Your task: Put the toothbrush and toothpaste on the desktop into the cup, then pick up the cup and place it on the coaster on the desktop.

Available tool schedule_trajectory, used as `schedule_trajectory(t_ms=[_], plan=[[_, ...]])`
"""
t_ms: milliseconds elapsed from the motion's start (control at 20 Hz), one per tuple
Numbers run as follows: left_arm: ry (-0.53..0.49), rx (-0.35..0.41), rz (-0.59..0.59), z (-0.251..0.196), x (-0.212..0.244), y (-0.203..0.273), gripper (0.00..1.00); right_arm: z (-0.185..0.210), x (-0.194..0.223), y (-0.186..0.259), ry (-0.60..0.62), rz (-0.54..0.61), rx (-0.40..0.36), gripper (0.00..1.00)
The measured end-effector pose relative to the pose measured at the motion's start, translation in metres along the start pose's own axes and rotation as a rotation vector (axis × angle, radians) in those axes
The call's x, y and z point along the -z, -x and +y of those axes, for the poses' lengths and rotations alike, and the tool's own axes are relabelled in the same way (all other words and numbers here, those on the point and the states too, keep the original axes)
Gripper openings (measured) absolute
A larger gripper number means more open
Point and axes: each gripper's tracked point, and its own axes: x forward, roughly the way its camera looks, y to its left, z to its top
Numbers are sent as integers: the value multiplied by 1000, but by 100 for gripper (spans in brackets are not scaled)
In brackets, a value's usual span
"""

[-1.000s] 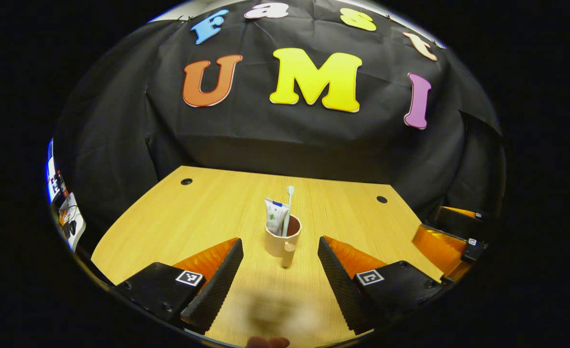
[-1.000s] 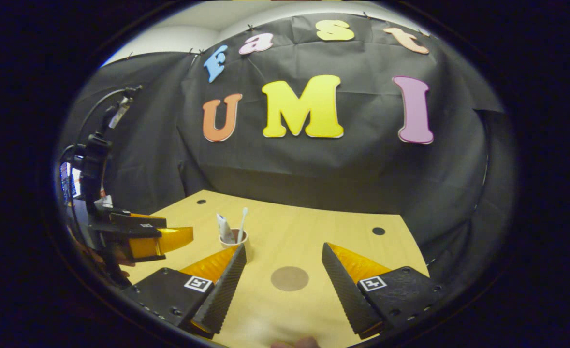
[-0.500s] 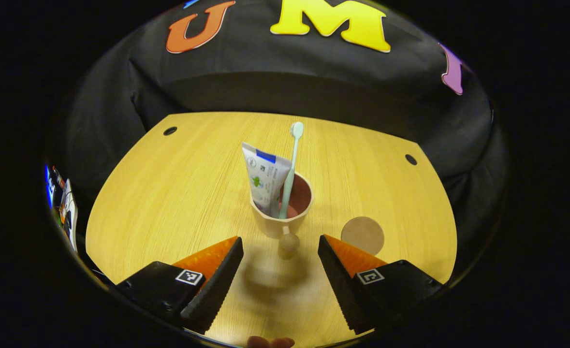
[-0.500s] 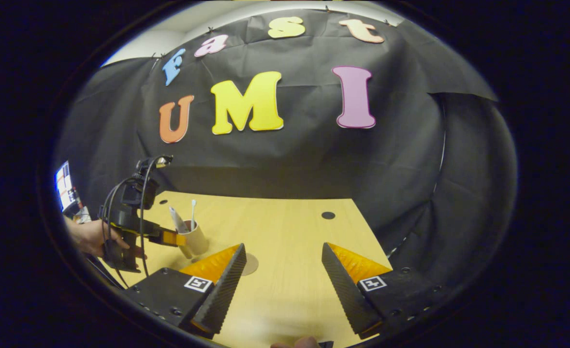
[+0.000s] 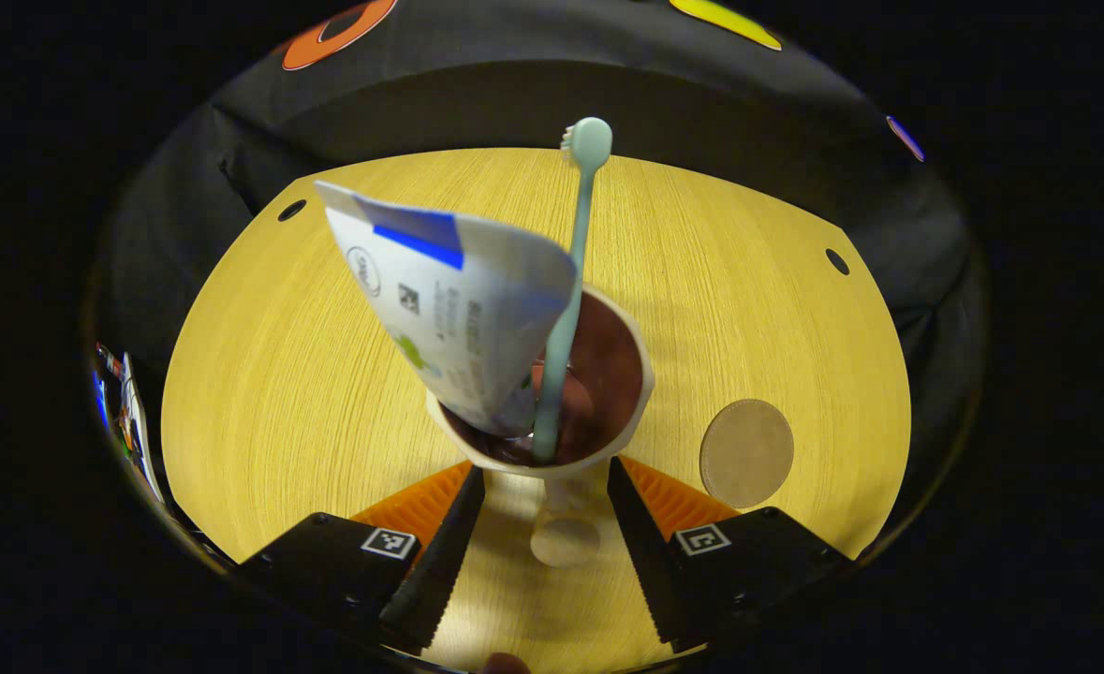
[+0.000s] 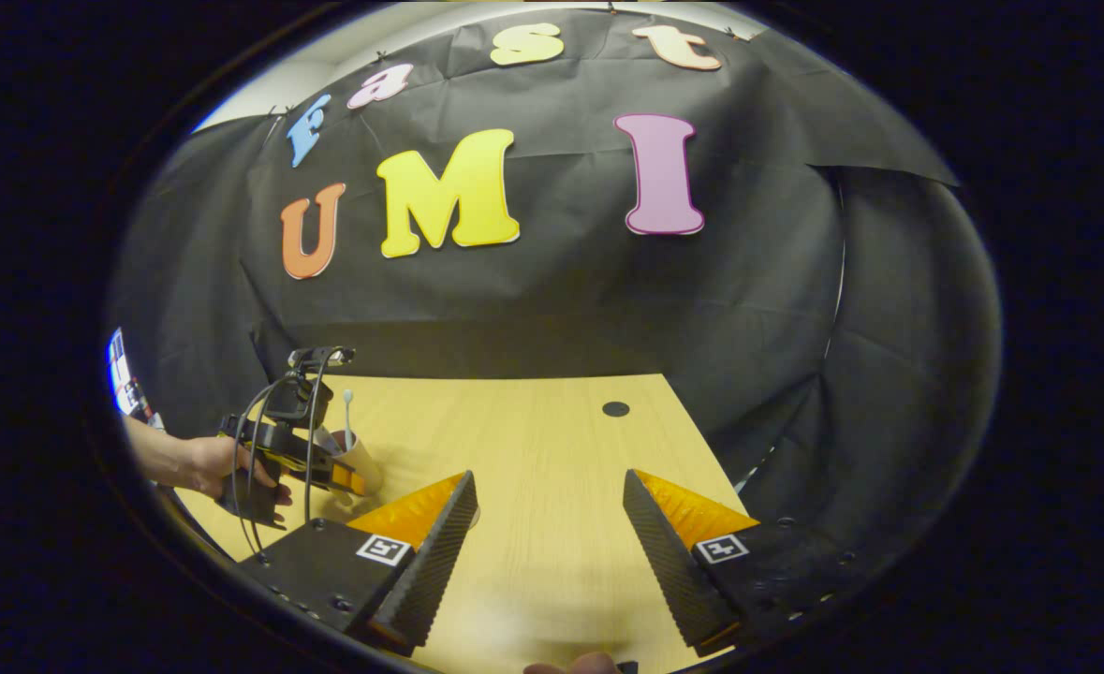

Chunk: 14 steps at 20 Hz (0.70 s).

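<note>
On desk (image 5: 280,393): one cup (image 5: 626,421), one toothbrush (image 5: 572,281), one toothpaste (image 5: 448,309), one coaster (image 5: 746,453).

cup (image 5: 552,440) between my left tongs: beige outside, dark reddish-brown inside. toothbrush (image 5: 572,281) pale mint. toothpaste (image 5: 448,309) white, blue band, green mark. coaster (image 5: 746,453) right of them plain brown. desktop (image 5: 308,374) light wood grain.

The left tongs (image 5: 544,524) pointed steeply downward, fingers spread apart either side of centre. A hand (image 6: 224,465) gripped their handle from the left. The right tongs (image 6: 545,552) hovered level, jaws wide open, grasping nothing.
</note>
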Motion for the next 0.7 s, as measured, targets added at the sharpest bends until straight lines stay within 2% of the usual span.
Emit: schedule_trajectory(t_ms=[50, 200, 250, 350, 500, 700], plan=[[-7, -17, 10, 3, 0, 1, 73, 1, 0, -2, 2, 4, 0, 94], [-2, -11, 72, 3, 7, 3, 55, 4, 3, -6, 1, 18, -4, 95], [3, -2, 95, 2, 9, 4, 45, 4, 4, -6, -1, 19, -5, 95], [-8, 1, 109, 1, 8, 8, 32, 3, 5, -6, -7, 22, -4, 95], [-32, 4, 117, 1, 2, 16, 31, 3, 7, -5, -12, 28, -5, 95], [-6, 14, 87, -2, -10, 29, 28, 4, 10, -4, -6, 33, -7, 94]])
